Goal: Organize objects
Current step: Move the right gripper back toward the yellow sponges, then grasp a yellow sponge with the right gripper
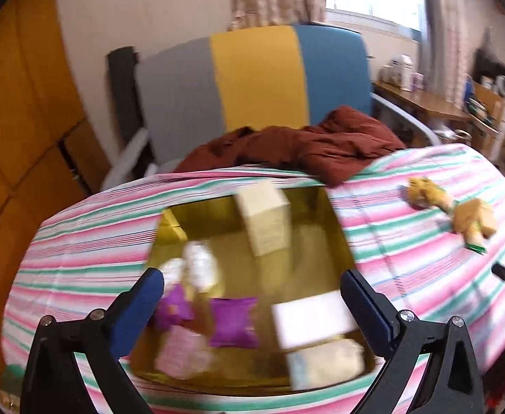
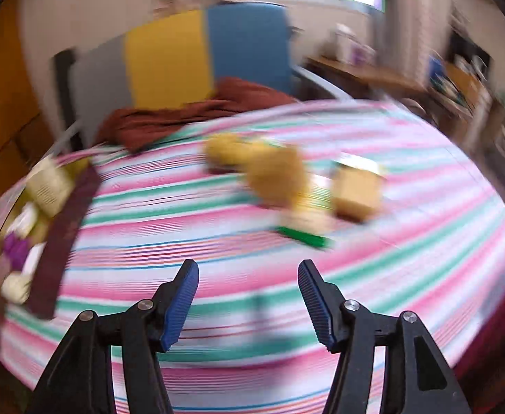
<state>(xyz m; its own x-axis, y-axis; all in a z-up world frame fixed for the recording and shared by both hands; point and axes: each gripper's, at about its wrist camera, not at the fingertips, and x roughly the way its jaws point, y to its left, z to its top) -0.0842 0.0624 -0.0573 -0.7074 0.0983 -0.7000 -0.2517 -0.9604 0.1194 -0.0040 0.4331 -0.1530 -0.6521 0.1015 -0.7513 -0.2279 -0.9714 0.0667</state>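
Two grippers with black arms and ribbed blue pads are seen above a table draped in a pink, green and white striped cloth [image 1: 80,241]. The left gripper [image 1: 252,296] is spread wide with nothing between its pads, and it is held over a shallow gold-lined tray [image 1: 328,238] that rests on the cloth. Several items are gathered inside that tray: a tall cream-coloured box [image 1: 266,220] standing near the far side, two shiny purple foil packets [image 1: 233,322] near the front left, pale wrapped pieces [image 1: 200,267] behind them, a white rectangular box [image 1: 313,319] at the front right, and a pale blue-and-cream packet [image 1: 325,362] just in front of it. Motion blur hides finer detail.

The right gripper [image 2: 248,305] is likewise parted and empty, held above bare striped cloth. Ahead of it, well apart from the tray, a cluster of loose yellow-tan snack packets [image 2: 273,176] with a green-edged wrapper [image 2: 307,238] is laid on the cloth, and a small tan cardboard box [image 2: 357,195] is placed just beside them on the right. The tray is seen at the far left of the right wrist view, its dark maroon outer wall [image 2: 66,241] turned toward the camera.

A crumpled rust-brown cloth [image 1: 307,145] is draped at the table's far edge, before a chair back striped grey, yellow and blue [image 1: 256,79].
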